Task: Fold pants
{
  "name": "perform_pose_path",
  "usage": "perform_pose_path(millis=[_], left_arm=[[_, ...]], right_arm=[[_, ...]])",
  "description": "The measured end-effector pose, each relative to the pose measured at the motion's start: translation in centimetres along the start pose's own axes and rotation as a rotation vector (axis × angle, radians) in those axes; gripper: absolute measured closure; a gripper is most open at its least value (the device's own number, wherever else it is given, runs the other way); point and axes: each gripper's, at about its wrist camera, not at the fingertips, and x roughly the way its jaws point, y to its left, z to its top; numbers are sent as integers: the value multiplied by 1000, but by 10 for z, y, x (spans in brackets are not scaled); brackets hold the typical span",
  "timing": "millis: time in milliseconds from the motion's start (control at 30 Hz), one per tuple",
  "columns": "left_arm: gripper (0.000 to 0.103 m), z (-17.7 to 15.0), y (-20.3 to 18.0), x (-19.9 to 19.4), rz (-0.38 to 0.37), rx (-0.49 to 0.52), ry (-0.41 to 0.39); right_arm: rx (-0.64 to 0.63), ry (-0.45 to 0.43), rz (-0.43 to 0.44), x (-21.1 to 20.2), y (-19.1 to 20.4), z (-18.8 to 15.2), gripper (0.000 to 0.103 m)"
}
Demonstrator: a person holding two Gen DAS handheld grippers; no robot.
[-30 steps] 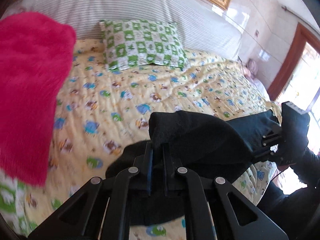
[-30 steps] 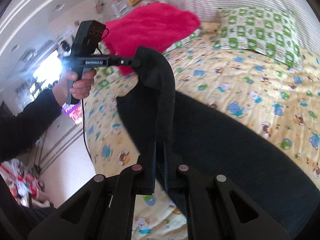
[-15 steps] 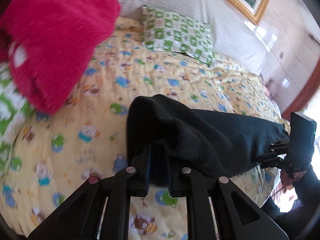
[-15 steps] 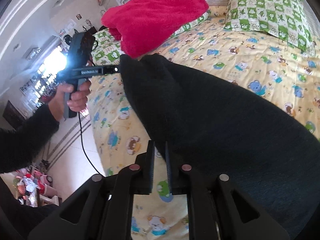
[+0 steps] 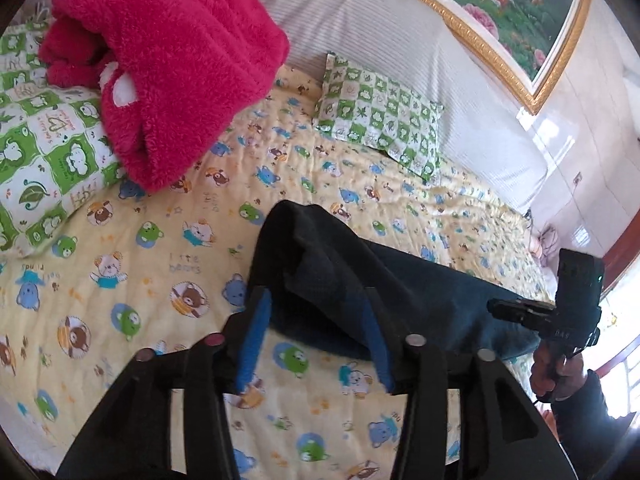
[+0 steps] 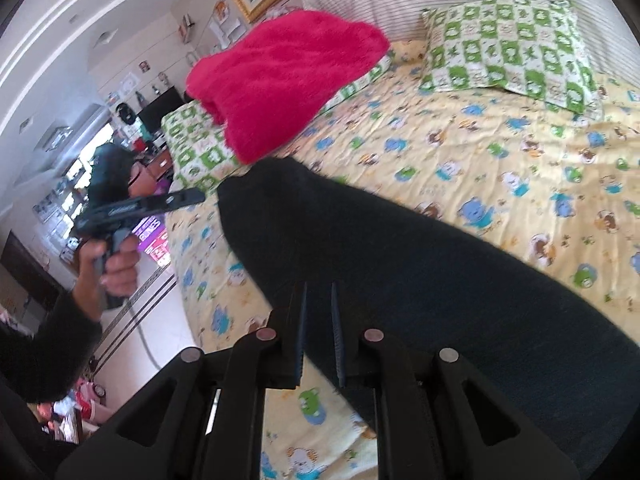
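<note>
Dark pants [image 5: 400,280] lay folded on the yellow bear-print quilt [image 5: 140,272], running from near the bed's foot edge toward the middle. Left gripper [image 5: 316,320] was spread wide, blue pads [image 5: 256,332] apart, with the bunched pants end between and just beyond the fingers (touching or not, can't tell). Right gripper [image 6: 318,320] had fingers slightly parted, a narrow gap, with pants fabric under and between them; no clear pinch, so grip can't be judged. Red fuzzy blanket [image 6: 280,76] sat on a green checked pillow [image 5: 52,140]; a second green checked pillow [image 6: 508,48] rested near the striped headboard [image 5: 380,32]. Framed painting [image 5: 500,8] hung above.
</note>
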Motion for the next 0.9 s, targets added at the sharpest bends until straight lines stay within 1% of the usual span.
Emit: perform_pose_path(millis=[100, 200, 233, 267, 300, 333, 367, 467, 567, 733, 767, 833, 900], left_arm=[[51, -3, -8, 11, 22, -18, 17], [50, -5, -2, 24, 47, -98, 50], [50, -7, 1, 29, 53, -129, 64], [50, -9, 3, 32, 58, -151, 71], [50, -11, 5, 36, 62, -172, 74], [50, -14, 8, 40, 69, -200, 78], [50, -15, 10, 44, 75, -217, 84], [50, -15, 14, 55, 86, -245, 100], [50, -12, 15, 65, 108, -253, 105], [50, -12, 20, 80, 95, -296, 100], [50, -11, 19, 82, 92, -297, 96], [50, -10, 19, 85, 89, -294, 88], [50, -8, 19, 89, 82, -292, 79]], right_arm=[[20, -10, -39, 0, -7, 7, 90], [50, -20, -82, 0, -17, 15, 89], [71, -27, -102, -1, -23, 18, 86], [92, -34, -113, -1, -29, 21, 78], [121, -45, -124, -1, -36, 26, 74], [142, -56, -130, -1, -43, 30, 64], [156, -63, -134, 0, -49, 35, 61], [186, -61, -147, 8, -64, 49, 61], [185, -33, -158, 23, -75, 60, 61], [178, 48, -209, 54, -94, 63, 61], [184, 65, -206, 58, -97, 61, 61], [188, 102, -171, 66, -100, 55, 61], [166, 134, -139, 72, -94, 49, 61]])
